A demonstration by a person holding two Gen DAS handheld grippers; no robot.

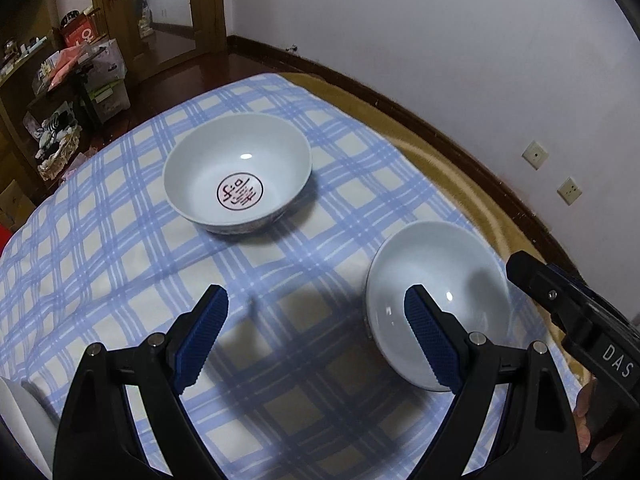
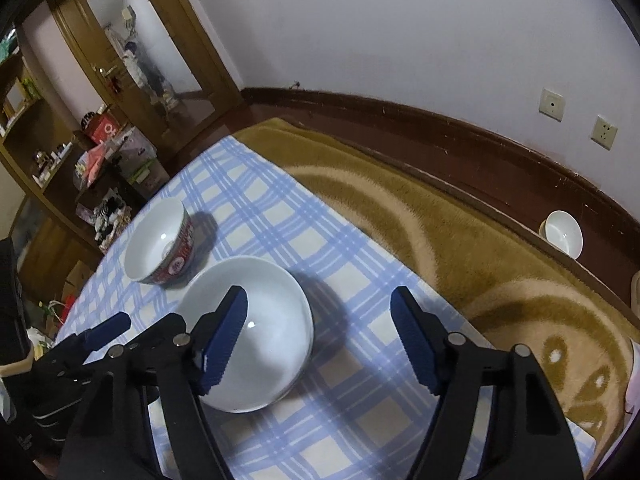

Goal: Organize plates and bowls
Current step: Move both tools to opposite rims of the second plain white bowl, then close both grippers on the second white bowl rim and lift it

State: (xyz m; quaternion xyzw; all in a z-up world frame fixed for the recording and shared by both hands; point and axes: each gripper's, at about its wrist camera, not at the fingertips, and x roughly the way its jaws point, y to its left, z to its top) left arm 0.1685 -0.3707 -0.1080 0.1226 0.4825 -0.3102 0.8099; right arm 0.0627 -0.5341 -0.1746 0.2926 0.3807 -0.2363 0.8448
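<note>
Bowls wait apart on the checked cloth [image 1: 120, 208], the plain bowl [image 2: 256, 332] near its right edge, as you lower both claws, left gripper [image 1: 316, 336] and right gripper [image 2: 320, 340], gaping and empty, ready to gather them.

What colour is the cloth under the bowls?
The cloth is white with blue checks, clearest in the left wrist view.
</note>
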